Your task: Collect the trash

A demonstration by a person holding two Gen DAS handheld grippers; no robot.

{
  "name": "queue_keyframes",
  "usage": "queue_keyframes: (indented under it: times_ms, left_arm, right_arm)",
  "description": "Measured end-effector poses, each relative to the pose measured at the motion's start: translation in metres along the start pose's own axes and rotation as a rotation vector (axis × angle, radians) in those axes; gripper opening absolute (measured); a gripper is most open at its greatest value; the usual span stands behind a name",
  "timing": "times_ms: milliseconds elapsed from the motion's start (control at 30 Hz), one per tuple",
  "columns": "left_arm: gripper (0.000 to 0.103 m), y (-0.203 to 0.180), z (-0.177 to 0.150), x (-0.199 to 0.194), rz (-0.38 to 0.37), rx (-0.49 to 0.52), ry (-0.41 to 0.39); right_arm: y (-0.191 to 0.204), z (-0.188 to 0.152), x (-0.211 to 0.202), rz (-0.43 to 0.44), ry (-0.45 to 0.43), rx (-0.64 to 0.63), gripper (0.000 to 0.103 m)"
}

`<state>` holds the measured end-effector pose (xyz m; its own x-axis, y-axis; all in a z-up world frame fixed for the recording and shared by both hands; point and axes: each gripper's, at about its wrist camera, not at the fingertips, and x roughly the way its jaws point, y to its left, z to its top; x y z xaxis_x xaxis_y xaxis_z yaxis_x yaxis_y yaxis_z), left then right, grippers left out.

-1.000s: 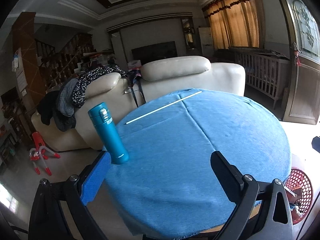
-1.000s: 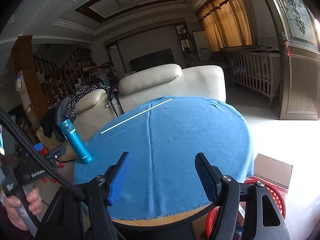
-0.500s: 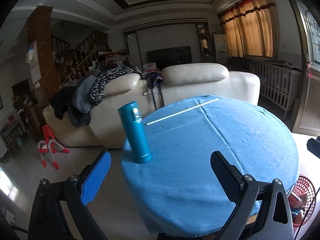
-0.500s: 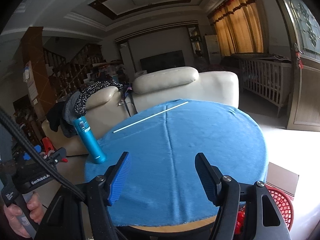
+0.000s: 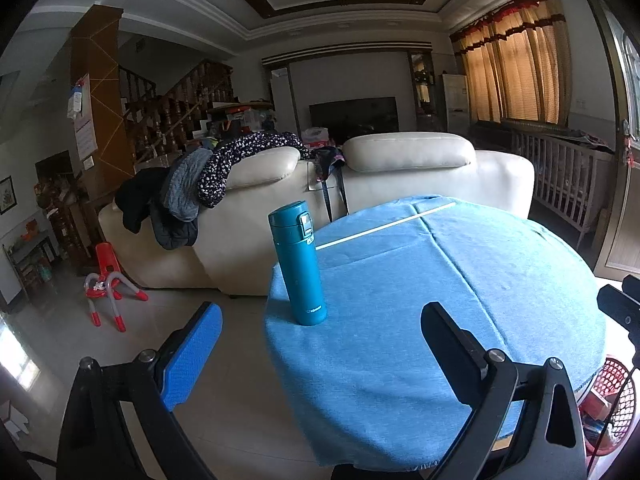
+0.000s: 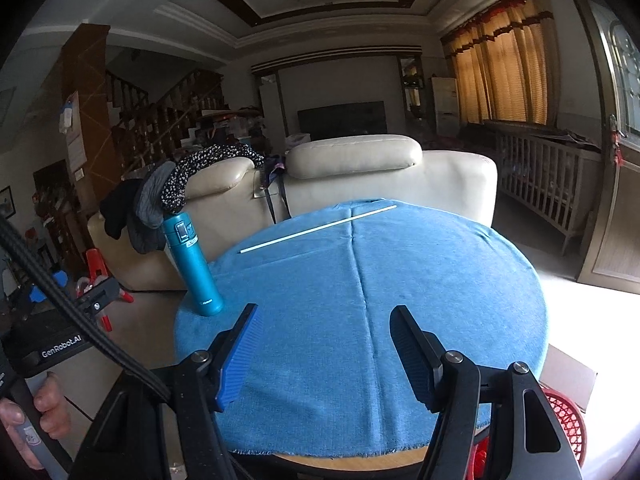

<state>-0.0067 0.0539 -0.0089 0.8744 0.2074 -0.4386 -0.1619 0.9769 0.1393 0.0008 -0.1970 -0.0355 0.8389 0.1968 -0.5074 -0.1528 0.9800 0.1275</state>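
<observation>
Looking along the left gripper (image 5: 320,356), the two fingers stand wide apart with nothing between them, hovering low before the near-left edge of the round desk (image 5: 460,300) under its blue cloth. A teal flask (image 5: 298,264) stands upright near that edge, just ahead of the gap between the fingers. Across the far part of the cloth lies a thin white straw (image 5: 386,227), flat and slanted, well apart from the flask. A red basket (image 5: 612,392) sits on the floor at the right, below the desk edge, with scraps inside.

From the right wrist view, the right gripper (image 6: 324,356) is also spread and holds nothing, aimed over the near middle of the desk (image 6: 440,280). The white straw (image 6: 318,229) again lies at the far side, its left end near the cloth edge, its right end by the central crease. The teal flask (image 6: 194,264) stands at the left rim. The red basket (image 6: 564,420) shows at lower right beside a cardboard box (image 6: 568,372).

The straw looks like the only trash left on the desk. It is probably very light, thin and easily crushed or rolled on the nap of the cloth. A pinch near its middle, with fingers set across its length and pressed down to the cloth, seems safest; gripping an end would let it swing.
</observation>
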Motion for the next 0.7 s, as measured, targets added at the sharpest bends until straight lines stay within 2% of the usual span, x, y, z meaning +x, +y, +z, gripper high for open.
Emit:
queue_keyframes:
  times_ms: [367, 700]
  left_arm:
    - [0.1, 0.002, 0.006, 0.011, -0.006, 0.001, 0.021]
    - [0.1, -0.009, 0.024, 0.032, -0.001, -0.003, 0.059]
  right_arm:
    - [0.006, 0.007, 0.017, 0.0, 0.011, -0.024, 0.07]
    - [-0.003, 0.022, 0.038, -0.026, 0.028, -0.038, 0.07]
